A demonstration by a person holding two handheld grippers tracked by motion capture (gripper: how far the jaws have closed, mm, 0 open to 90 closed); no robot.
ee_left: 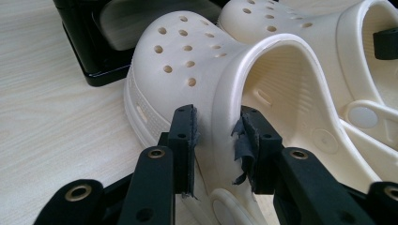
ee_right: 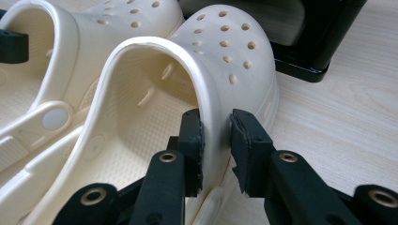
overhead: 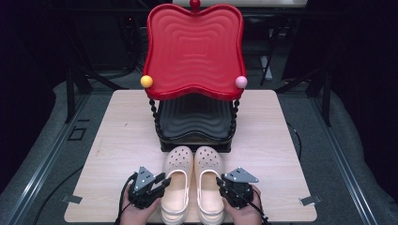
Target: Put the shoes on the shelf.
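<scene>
Two cream perforated clogs stand side by side at the table's front, toes toward the rack: the left clog (overhead: pixel 177 180) and the right clog (overhead: pixel 209 180). My left gripper (overhead: pixel 163 182) sits at the left clog's outer side. In the left gripper view its jaws (ee_left: pixel 217 126) straddle the outer wall of the left clog (ee_left: pixel 187 61) at the opening, pads pressed on both faces. My right gripper (overhead: pixel 219 183) sits at the right clog's outer side. In the right gripper view its jaws (ee_right: pixel 216 126) clamp the outer wall of the right clog (ee_right: pixel 230 47) the same way.
Just beyond the clogs' toes stands a two-tier rack with a black lower tray (overhead: pixel 195 117) and a red wavy upper tray (overhead: pixel 195 47). The wooden table (overhead: pixel 126 136) has bare surface to the left and right of the rack. A hand holds each gripper at the front edge.
</scene>
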